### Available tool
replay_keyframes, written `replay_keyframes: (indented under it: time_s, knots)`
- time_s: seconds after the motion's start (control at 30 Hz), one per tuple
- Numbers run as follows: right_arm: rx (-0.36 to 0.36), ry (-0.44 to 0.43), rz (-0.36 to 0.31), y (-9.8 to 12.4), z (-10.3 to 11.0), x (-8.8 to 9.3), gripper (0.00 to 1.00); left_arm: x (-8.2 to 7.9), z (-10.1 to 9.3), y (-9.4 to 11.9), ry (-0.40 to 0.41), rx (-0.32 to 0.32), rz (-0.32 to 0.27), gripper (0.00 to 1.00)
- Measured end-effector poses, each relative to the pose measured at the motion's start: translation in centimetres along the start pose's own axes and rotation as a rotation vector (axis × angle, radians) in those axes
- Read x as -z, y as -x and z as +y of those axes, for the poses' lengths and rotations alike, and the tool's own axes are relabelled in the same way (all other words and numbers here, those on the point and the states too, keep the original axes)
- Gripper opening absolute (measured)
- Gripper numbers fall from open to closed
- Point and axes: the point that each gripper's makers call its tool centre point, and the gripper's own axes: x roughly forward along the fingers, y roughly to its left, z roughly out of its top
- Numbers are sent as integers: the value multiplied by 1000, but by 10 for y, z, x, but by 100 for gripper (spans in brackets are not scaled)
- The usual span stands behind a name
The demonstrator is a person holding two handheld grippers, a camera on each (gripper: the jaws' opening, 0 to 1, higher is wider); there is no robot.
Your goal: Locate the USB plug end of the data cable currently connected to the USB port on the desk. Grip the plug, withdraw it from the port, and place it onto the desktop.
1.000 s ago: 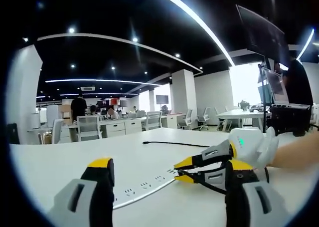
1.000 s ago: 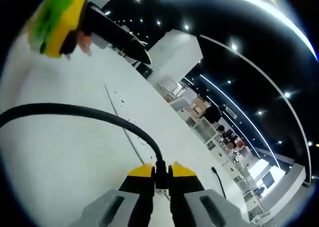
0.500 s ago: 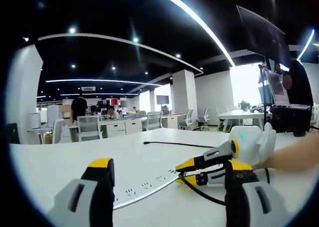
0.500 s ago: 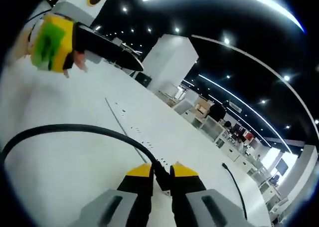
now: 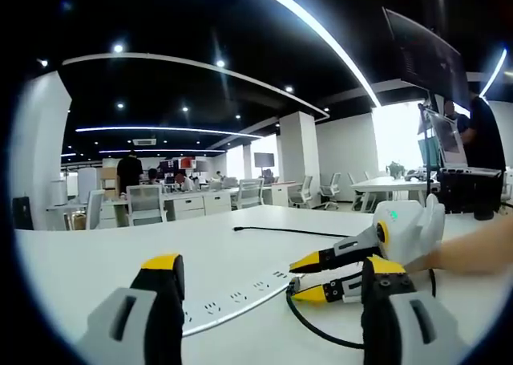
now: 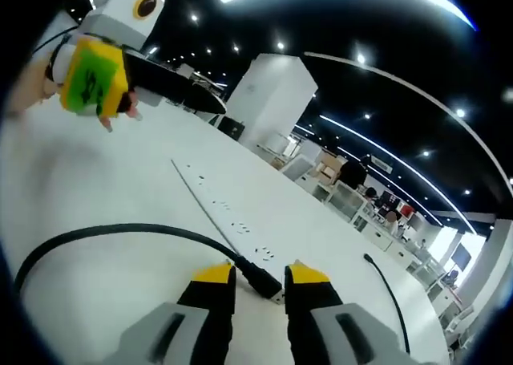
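Left gripper view: yellow-tipped left gripper (image 5: 268, 278) in the foreground, jaws wide apart with nothing between, low over the broad white desk (image 5: 96, 253). Long white power strip set into the desk (image 5: 232, 299), running between those jaws toward the right. At the strip's right end, yellow-tipped right gripper (image 5: 309, 278), jaws spread, with the black USB plug at the end of the black data cable (image 5: 293, 285) lying between the tips, out of the strip. Black data cable (image 5: 317, 333) looping back from the plug across the desk toward the viewer. Farther back, a second thin black cable (image 5: 280, 232) lying loose on the desk.

Right gripper view: left gripper's yellow-and-green block (image 6: 94, 76) at upper left, well apart from the plug. Data cable (image 6: 96, 235) arcing in from the left across the desk (image 6: 96, 180). Power strip (image 6: 216, 212) stretching away up the middle. Right gripper (image 6: 260, 275) at bottom centre, jaws parted; plug (image 6: 264, 281) lying tilted between the tips, apparently resting on the desk, whether either tip touches it unclear. Second black cable (image 6: 389, 289) to the right.
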Motion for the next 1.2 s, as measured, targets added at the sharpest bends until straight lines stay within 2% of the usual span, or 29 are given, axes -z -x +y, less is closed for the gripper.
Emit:
replay_keyframes:
  time_s: [0.33, 0.4, 0.5, 0.67, 0.7, 0.77, 0.9, 0.97, 1.03, 1.2]
  knots:
    - [22, -162, -68, 12, -12, -8, 30, -2, 7, 2, -3, -23, -7, 91]
    - [65, -194, -77, 13, -19, -10, 31, -2, 10, 3, 4, -32, -10, 91]
    - [141, -250, -44, 13, -30, -8, 33, -2, 14, 5, 27, -49, -22, 91]
    - [210, -362, -51, 9, -34, -15, 38, 0, 20, 7, 40, -75, -27, 92]
    - [249, -368, -38, 10, -38, -13, 38, 0, 20, 7, 42, -78, -27, 92]
    - [259, -397, -43, 9, -38, -14, 40, 1, 20, 7, 43, -81, -26, 93]
    - [345, -533, -76, 9, -52, -16, 46, 4, 21, 7, 39, -88, -13, 94]
    - [364, -623, -100, 8, -56, -20, 50, 5, 22, 7, 46, -94, -10, 94]
    - [373, -635, -114, 6, -58, -24, 55, 5, 24, 8, 45, -103, -11, 94]
    - [423, -633, -127, 5, -61, -28, 58, 2, 30, 9, 50, -130, -22, 94]
